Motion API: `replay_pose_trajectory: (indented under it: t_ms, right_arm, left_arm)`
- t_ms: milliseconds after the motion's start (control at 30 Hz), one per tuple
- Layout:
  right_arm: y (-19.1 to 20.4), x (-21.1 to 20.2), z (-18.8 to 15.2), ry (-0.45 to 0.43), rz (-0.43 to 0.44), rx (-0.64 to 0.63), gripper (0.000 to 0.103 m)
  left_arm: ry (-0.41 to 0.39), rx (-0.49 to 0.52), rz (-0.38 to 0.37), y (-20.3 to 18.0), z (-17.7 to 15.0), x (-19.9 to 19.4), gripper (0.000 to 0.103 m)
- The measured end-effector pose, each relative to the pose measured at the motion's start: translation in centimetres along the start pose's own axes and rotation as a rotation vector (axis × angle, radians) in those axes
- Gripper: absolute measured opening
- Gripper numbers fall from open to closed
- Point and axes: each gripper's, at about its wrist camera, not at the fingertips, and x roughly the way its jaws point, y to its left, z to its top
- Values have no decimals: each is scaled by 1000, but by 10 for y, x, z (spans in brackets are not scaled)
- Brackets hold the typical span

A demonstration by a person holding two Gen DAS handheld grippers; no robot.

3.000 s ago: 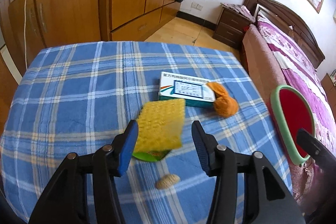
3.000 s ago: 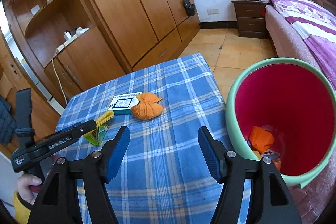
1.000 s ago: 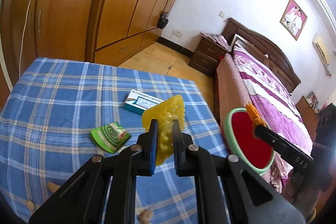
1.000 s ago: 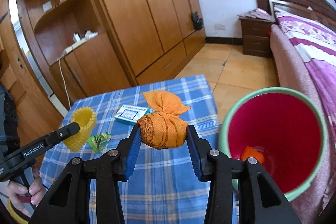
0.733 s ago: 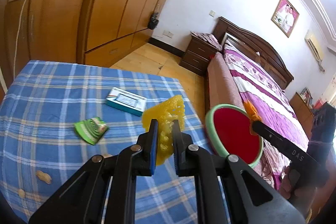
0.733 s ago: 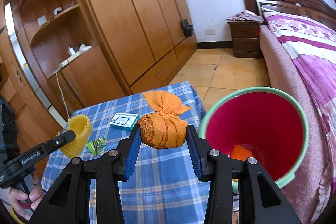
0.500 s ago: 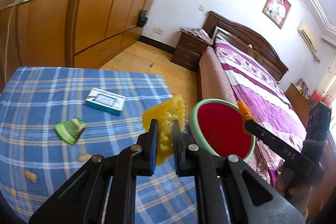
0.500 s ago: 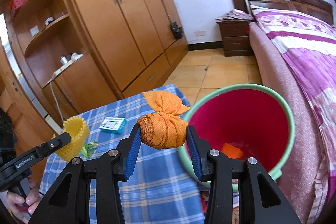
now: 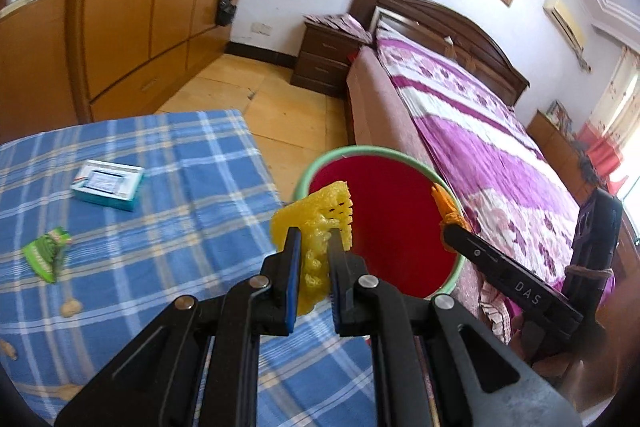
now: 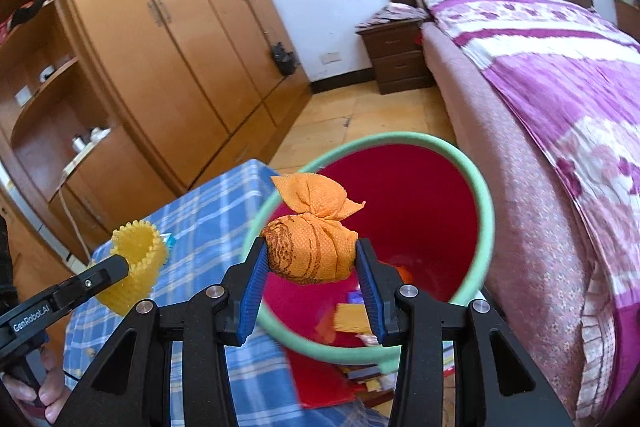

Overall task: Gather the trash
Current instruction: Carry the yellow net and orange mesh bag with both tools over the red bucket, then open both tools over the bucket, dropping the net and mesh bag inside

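Note:
My left gripper (image 9: 313, 247) is shut on a yellow foam net sleeve (image 9: 316, 217), held at the near rim of the red bin with a green rim (image 9: 400, 227). My right gripper (image 10: 311, 259) is shut on an orange tied cloth bundle (image 10: 312, 247), held over the mouth of the bin (image 10: 480, 211). Several bits of trash lie at the bin's bottom (image 10: 352, 315). The left gripper with the yellow sleeve (image 10: 136, 263) shows in the right wrist view, and the right gripper with the orange bundle (image 9: 446, 207) shows in the left wrist view.
A blue checked table (image 9: 160, 227) holds a white and teal box (image 9: 108, 185), a green wrapper (image 9: 46, 251) and peanut shells (image 9: 71, 307). A bed with purple cover (image 9: 480, 147) stands right of the bin. Wooden wardrobes (image 10: 180, 47) line the far wall.
Both grippers closed on their items, lifted them off the table and carried them right to the bin. The bin now sits much closer in both views.

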Motion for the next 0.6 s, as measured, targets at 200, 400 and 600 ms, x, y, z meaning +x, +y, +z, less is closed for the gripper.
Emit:
replay_pose_trajectory:
  t_ms: [200,400,600]
  right_arm:
    - [-26,14,-2,29,-18,52,45]
    - [-48,22,-1,46,-27,94,49]
    - [-54,27,-2,50,-17,109,51]
  left_arm:
    - [53,34,-14,-20,-2,33,12]
    - [95,59,-27,-33,-2,58,12]
    - [109,79,-13,-40,-2,70,21]
